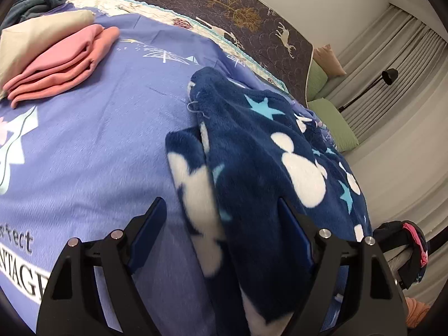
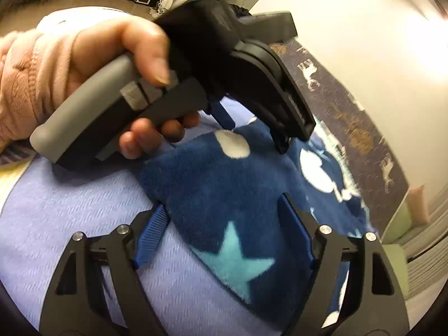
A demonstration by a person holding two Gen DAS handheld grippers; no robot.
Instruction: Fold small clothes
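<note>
Bed with a purple blanket (image 1: 98, 140), dark deer-print quilt (image 1: 238, 8) behind. Navy fleece garment (image 1: 252, 154) with stars and white blobs lies bunched on the blanket's right side. Left hand-held gripper (image 1: 221, 224) jaws wide apart, fleece between them. Right hand-held gripper (image 2: 224, 232) likewise spread over the fleece. Folded pink clothes (image 1: 61, 64) far left, well apart.

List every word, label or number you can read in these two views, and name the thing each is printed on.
"...fect" - black lettering, start cut off and blurred, on the purple blanket, left wrist view.
"...NTAG..." - large black capitals on a white band of the same blanket, cut off at both ends.
Navy fleece garment: only stars and white shapes, no text.
Right wrist view: no readable text; nothing legible on the left gripper either.
</note>
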